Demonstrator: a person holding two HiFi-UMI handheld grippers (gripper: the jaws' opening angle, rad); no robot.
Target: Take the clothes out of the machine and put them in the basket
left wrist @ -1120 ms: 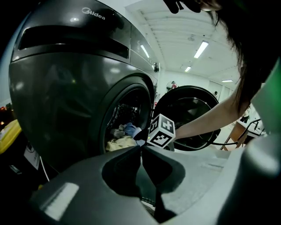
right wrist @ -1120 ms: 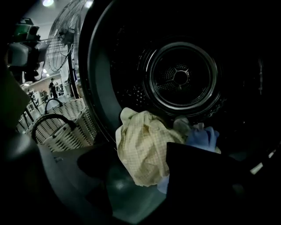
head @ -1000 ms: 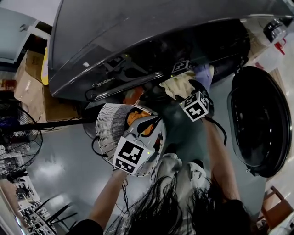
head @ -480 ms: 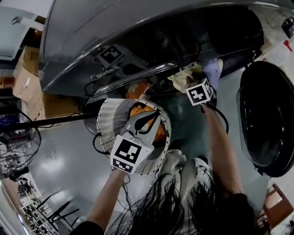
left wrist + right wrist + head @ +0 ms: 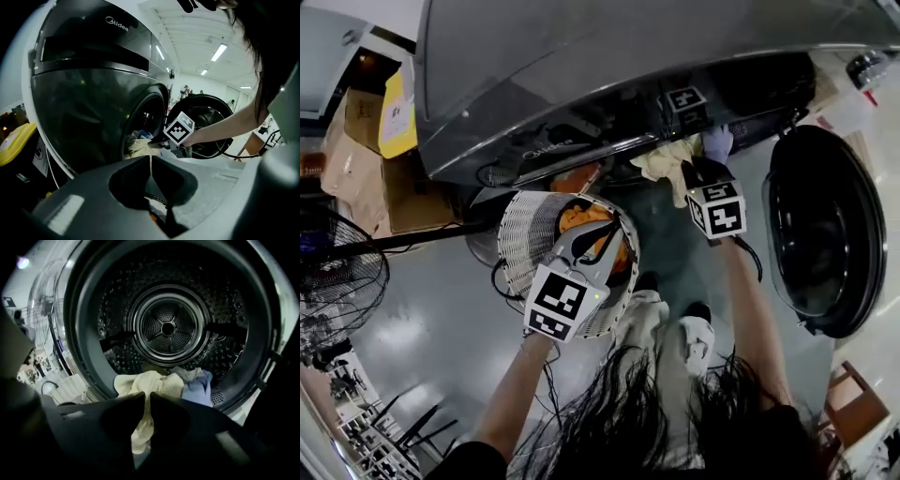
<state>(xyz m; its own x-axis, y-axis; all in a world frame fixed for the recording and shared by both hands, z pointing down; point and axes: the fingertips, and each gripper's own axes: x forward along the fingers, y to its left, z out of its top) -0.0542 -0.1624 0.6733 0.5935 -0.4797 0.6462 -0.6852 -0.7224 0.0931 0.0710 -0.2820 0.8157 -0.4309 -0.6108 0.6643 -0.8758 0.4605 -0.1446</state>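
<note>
Right gripper (image 5: 146, 399) jaws have just been closing and pinch the cream cloth (image 5: 140, 430), which hangs below the tips and bunches just beyond them at the drum (image 5: 117, 352) mouth, blue garment (image 5: 198, 389) touching its right side, basket (image 5: 517, 246) off left under the closed, empty left gripper (image 5: 602, 246).

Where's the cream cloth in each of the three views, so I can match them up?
Head view: cream cloth at upper middle, at the drum opening, by the right claw.
Left gripper view: cloth at centre, spilling from the opening, just left of the right claw.
Right gripper view: cloth at lower middle, pinched in the right claw, whose jaws have just been closing on it.
Shared landmark: the drum opening.
</note>
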